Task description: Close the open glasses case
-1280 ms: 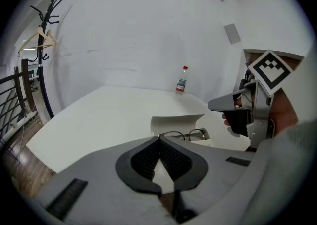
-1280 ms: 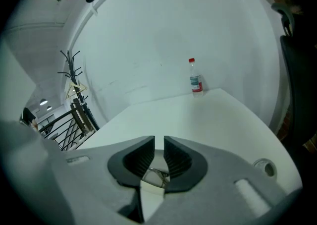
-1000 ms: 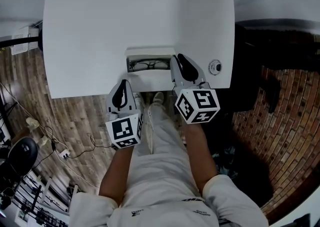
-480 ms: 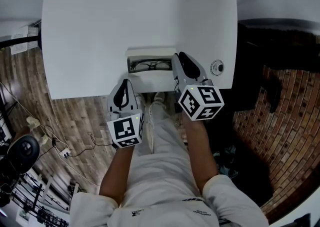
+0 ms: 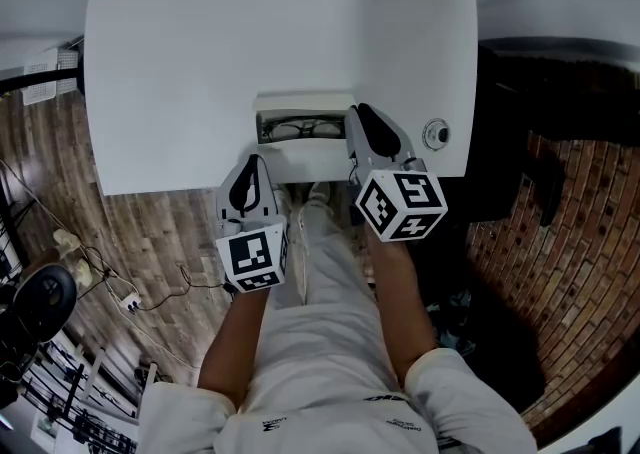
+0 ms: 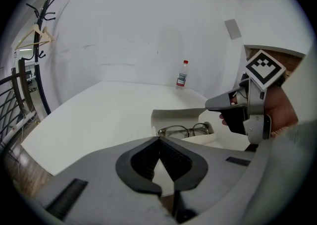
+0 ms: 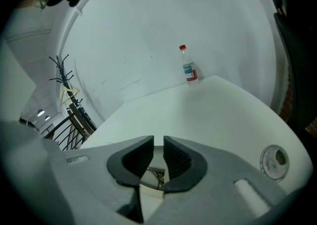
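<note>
The white glasses case lies open near the table's front edge, its lid standing up at the far side. Dark-framed glasses rest inside. My right gripper sits at the case's right end, its jaws a narrow gap apart with nothing between them; in the right gripper view the case's end shows below the pads. My left gripper hovers at the table's front edge, just left of the case and short of it. Its tips are touching, shut on nothing.
The white table stretches far beyond the case. A small round object lies right of the right gripper. A red-capped bottle stands at the far edge. Wooden floor and cables lie to the left, below the table.
Both grippers drifted slightly to the right. The case and glasses have not moved, and the lid still stands open.
</note>
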`<state>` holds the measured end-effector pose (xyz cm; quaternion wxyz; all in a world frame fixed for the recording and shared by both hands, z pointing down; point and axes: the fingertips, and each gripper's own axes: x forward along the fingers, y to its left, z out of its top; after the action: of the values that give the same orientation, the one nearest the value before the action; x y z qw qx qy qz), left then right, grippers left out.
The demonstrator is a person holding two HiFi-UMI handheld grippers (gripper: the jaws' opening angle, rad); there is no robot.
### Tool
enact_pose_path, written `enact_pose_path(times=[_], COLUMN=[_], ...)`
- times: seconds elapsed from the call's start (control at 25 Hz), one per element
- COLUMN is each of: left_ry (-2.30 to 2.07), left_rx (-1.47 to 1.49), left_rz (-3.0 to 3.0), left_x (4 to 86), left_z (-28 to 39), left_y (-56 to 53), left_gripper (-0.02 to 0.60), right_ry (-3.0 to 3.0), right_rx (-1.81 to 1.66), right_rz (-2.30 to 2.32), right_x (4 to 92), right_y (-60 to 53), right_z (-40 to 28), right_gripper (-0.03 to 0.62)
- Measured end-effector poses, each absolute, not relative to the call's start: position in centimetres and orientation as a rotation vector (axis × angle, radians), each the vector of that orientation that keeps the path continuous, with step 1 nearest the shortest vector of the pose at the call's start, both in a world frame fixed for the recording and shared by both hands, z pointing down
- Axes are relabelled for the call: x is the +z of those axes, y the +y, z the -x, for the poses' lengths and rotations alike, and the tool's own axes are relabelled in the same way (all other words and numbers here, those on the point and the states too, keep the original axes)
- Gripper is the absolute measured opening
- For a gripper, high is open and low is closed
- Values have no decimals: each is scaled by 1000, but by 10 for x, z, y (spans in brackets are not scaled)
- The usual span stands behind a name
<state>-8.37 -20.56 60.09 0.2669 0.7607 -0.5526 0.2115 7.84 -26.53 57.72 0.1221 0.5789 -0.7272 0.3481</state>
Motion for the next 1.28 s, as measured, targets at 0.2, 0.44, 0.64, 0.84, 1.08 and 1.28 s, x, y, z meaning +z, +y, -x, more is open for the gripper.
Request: enact_pose_path(times=[0.2,0.44,0.64,0.84,1.08,1.28], left_ry=[-1494,-1494,-1498,-1503,-1508,-1512], left_rx=[569,562,562,559,550,543], left_rz=[-2058,-2063,-2061,-2064,-2071,-2073], left_x=[596,594,594,591,586,583], left_z=[86,83,83,83,83,82], left_y=[-206,-205,-203,-201,-197,-193], left_gripper=[-2,-2,-2,-2,-2,-2], right_ry=[-2123,-2127,-2132,-2126,-2128,-2122], right_rx=[1020,1024,1020,1027,1038,1041], right_rz=[-1685,-1690,-1680,-1681,-1683,-1677], right_x=[575,576,577,578,577,579], right_y=[-263,-260,-255,-251,-243,-236], right_z=[-76,-76,-76,-76,-76,-75], right_gripper=[57,57,57,57,57,57])
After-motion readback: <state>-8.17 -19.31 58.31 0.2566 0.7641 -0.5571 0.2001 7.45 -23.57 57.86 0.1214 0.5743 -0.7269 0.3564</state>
